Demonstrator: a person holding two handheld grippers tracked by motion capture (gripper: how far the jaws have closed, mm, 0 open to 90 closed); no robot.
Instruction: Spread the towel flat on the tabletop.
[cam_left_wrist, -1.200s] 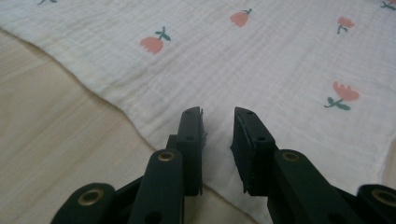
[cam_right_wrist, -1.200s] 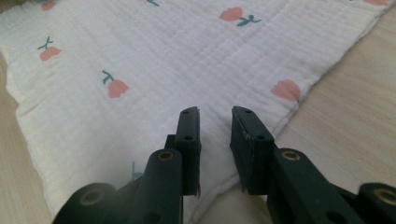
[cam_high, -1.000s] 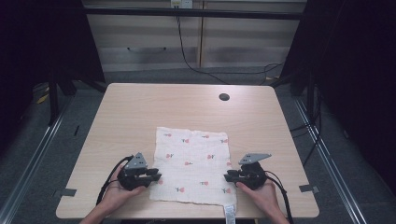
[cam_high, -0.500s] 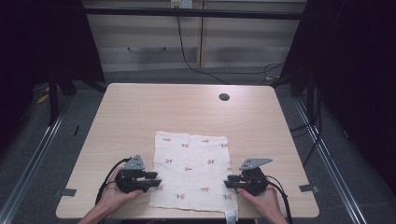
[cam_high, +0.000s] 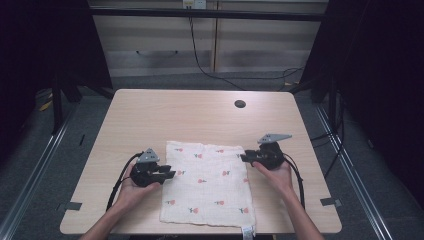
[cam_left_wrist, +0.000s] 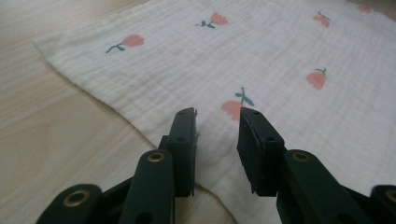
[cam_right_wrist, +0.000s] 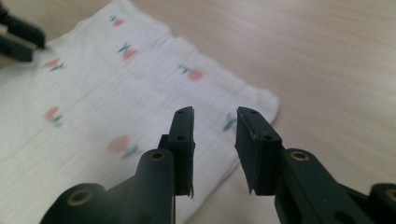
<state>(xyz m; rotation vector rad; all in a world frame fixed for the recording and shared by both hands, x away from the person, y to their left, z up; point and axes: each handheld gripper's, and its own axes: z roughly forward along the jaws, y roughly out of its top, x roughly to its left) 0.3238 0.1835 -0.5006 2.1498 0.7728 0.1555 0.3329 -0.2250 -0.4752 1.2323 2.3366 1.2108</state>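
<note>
A white cloth (cam_high: 207, 182) printed with small red flowers lies flat on the wooden table (cam_high: 200, 117), its near hem at the front edge. My left gripper (cam_high: 167, 175) hovers at the cloth's left edge. Its jaws have just been closing a little, and they stand apart with nothing between them; the cloth (cam_left_wrist: 280, 56) spreads beyond the left gripper (cam_left_wrist: 217, 126). My right gripper (cam_high: 243, 158) sits at the cloth's far right corner. Its jaws have just been opening and hold nothing. The corner of the cloth (cam_right_wrist: 140, 79) lies under the right gripper (cam_right_wrist: 215, 123).
A dark round hole (cam_high: 240, 104) sits in the tabletop at the far right. Bare wood stretches across the far half. A cable loops from each gripper over the table's sides. Dark frames and floor rails flank the table.
Both hands moved away from the front edge, the right one farther, up to the cloth's far right corner. The cloth lies slightly nearer the front edge than a second ago.
</note>
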